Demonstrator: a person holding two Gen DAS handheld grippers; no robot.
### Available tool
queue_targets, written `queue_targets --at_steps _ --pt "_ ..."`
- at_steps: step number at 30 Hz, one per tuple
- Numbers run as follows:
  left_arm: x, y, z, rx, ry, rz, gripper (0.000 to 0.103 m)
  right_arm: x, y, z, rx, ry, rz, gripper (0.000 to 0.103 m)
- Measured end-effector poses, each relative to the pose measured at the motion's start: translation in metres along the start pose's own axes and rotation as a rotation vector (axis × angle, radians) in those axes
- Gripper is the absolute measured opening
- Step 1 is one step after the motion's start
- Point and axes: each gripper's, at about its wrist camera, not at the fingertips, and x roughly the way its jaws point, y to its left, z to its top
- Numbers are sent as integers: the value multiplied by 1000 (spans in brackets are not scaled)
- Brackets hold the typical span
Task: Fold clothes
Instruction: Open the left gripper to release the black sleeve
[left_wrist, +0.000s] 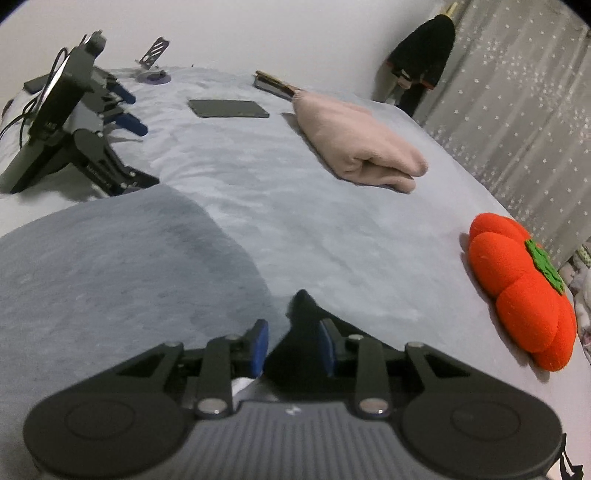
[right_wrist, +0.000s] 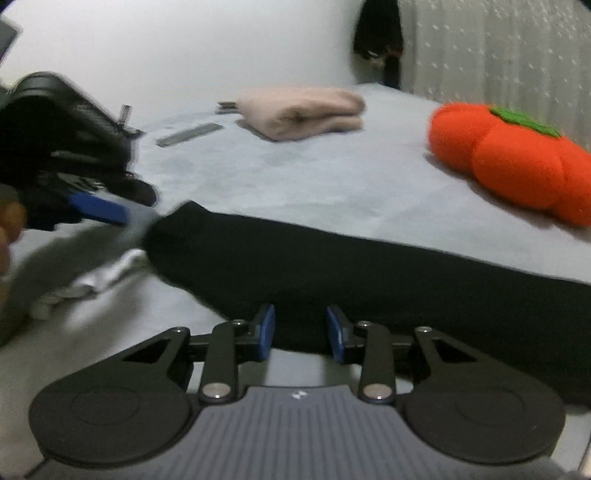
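Left tool (left_wrist: 293, 345): blue pads clamped on a corner of the black garment (right_wrist: 332, 266). Right tool (right_wrist: 300, 332): pads apart, nothing between them, hovering at the garment's near edge. Black garment: spread across the bed (left_wrist: 277, 206), 6 o'clock in both views. Folded pink garment (left_wrist: 354, 144): 1 o'clock, left view. Orange pumpkin cushion (left_wrist: 517, 291): 3 o'clock. White cloth (right_wrist: 107, 275): 9 o'clock, right view.
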Motion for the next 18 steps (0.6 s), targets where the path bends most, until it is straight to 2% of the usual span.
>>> queue_targets --at_steps 4,8,11,14,16,18 --pt "-3 -8 0 15 -12 14 31 -33 -24 1 79 -36 5 34" --pt "-9 -24 -5 41 -14 -21 31 -86 -78 -20 130 -30 -77 39" --pt "-14 -51 -17 112 4 -93 31 -126 -129 -50 168 -1 -186 39" --pt "-21 -89 -38 175 48 -205 31 -161 -179 -83 210 45 -291 40" --pt "-26 -121 -59 231 88 -285 32 -179 -205 -105 256 92 -315 40" --pt "-36 -160 -87 339 116 -342 36 -193 -208 -121 252 104 -301 39"
